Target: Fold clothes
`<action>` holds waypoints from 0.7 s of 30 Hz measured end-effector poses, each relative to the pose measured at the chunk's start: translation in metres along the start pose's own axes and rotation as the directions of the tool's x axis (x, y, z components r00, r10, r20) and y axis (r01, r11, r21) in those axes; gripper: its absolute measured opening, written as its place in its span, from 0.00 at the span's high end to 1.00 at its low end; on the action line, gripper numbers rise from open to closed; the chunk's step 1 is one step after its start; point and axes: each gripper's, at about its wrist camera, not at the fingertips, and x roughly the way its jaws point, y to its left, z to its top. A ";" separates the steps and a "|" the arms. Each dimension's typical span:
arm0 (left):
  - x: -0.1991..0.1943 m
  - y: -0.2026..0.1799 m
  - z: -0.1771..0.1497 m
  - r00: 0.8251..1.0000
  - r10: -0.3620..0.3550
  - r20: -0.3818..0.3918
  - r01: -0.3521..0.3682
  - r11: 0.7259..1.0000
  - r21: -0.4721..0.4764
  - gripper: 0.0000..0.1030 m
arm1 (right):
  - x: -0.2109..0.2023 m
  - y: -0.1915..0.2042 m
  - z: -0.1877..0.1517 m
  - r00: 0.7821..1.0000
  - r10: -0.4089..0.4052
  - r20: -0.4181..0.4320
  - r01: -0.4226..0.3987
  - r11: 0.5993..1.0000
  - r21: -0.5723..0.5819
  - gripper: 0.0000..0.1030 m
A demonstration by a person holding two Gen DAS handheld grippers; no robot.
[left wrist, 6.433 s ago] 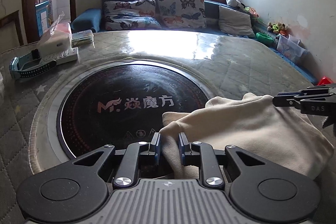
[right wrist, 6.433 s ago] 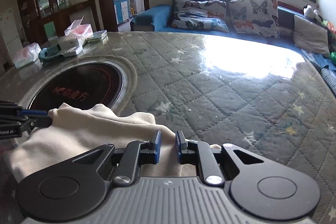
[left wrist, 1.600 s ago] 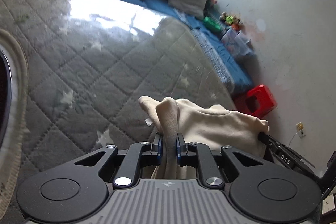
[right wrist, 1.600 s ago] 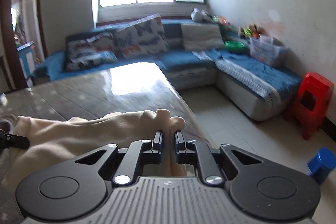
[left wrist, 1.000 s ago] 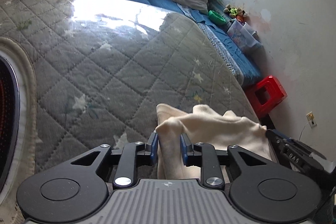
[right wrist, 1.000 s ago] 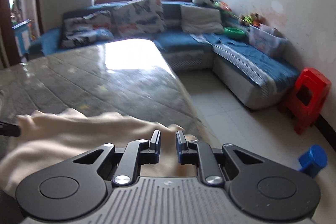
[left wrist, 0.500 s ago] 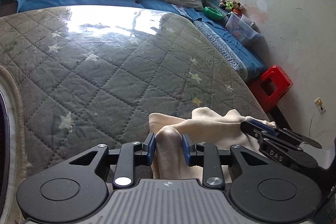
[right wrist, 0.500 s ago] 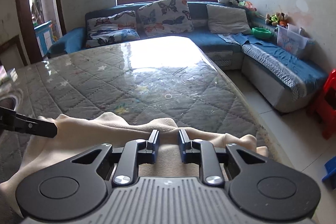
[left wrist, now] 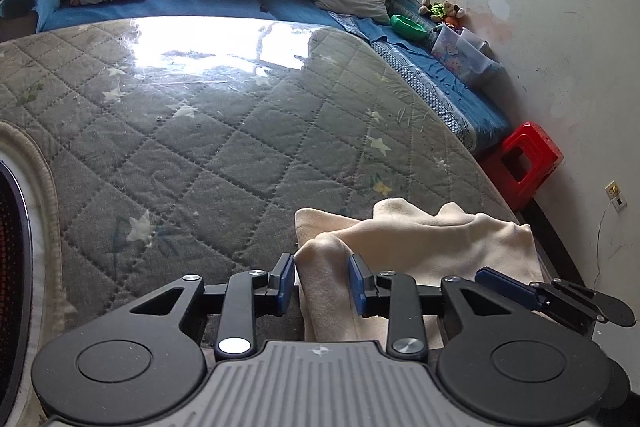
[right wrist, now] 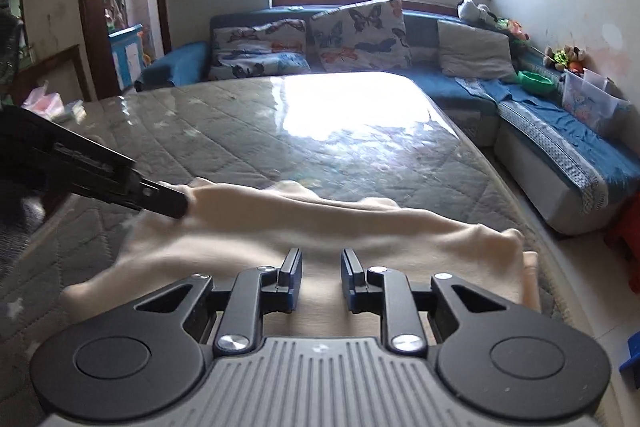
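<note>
A cream cloth (left wrist: 440,243) lies folded at the table's right edge, also seen as a long ridge of cream cloth (right wrist: 320,223) in the right wrist view. My left gripper (left wrist: 322,279) is shut on a raised fold at the cloth's left corner, which fills the gap between the blue pads. From the right wrist view the left gripper (right wrist: 178,205) reaches in from the left with its tip on that corner. My right gripper (right wrist: 320,267) hovers low over the cloth's near edge, jaws apart, the cloth flat beneath them. The right gripper (left wrist: 536,297) also shows beside the cloth in the left wrist view.
The table (left wrist: 240,147) has a quilted grey-green cover under a shiny sheet. A dark round hotplate (left wrist: 8,267) is set in it at far left. The table edge (right wrist: 520,211) runs close to the cloth. A blue sofa (right wrist: 560,131) and a red stool (left wrist: 524,159) stand beyond.
The right gripper swung left over the table and its jaws parted off the cloth edge. The cloth settled flatter. The left gripper stayed on its fold with the jaws slightly wider.
</note>
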 end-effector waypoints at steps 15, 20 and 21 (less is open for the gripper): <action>0.006 0.006 -0.003 1.000 0.021 0.003 -0.022 1.000 0.019 0.68 | -0.016 0.075 -0.014 0.975 0.221 -0.010 -0.218 0.952 -0.214 0.79; 0.001 0.006 -0.004 1.000 0.027 0.016 -0.027 0.999 0.019 0.68 | -0.025 0.092 -0.026 0.973 0.229 0.010 -0.218 0.937 -0.273 0.79; -0.001 0.005 -0.004 0.999 0.029 0.022 -0.030 0.999 0.023 0.68 | -0.029 0.092 -0.026 0.972 0.236 0.019 -0.222 0.937 -0.271 0.79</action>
